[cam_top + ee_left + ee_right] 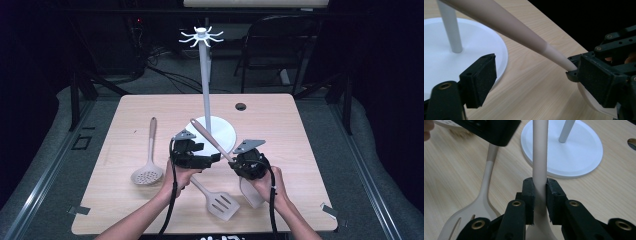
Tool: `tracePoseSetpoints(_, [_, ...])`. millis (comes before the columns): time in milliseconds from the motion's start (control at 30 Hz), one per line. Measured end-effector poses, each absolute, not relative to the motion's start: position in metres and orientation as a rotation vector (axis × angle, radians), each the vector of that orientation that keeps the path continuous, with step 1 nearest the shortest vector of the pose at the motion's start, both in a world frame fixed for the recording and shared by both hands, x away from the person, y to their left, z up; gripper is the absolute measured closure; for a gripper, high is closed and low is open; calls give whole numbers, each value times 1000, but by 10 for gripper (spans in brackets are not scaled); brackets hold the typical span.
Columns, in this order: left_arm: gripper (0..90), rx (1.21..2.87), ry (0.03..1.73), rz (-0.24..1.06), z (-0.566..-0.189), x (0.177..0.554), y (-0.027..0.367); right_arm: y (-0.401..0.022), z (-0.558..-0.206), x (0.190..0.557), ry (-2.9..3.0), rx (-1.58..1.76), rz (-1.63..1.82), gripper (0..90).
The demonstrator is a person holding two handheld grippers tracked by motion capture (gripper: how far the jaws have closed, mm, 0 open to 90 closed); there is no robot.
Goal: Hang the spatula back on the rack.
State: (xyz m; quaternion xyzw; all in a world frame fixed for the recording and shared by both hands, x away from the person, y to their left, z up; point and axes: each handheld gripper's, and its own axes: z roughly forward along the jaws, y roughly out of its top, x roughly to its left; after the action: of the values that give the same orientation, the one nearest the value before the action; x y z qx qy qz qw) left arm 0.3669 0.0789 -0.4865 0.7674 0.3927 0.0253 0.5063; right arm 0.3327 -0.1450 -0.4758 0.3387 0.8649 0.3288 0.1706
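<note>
The right tool (540, 195) is clamped on the neck of a beige utensil (210, 140) – handle slanting up over the white stand base (225, 132), near the tabletop's (280, 115) middle. The left tool (534, 77) – jaws apart, nothing between them – sits just beside that handle.
</note>
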Motion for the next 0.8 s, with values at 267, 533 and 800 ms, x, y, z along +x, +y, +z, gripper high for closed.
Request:
tracePoseSetpoints(267, [410, 1751, 953, 28, -489, 372, 68, -144, -475, 333, 2425, 947, 934, 785])
tracePoseSetpoints(533, [577, 1681, 928, 33, -485, 375, 60, -147, -472, 333, 2361, 966, 946, 784])
tracePoseSetpoints(800, [643, 1641, 887, 17, -483, 377, 51, -152, -470, 334, 2304, 980, 971, 784])
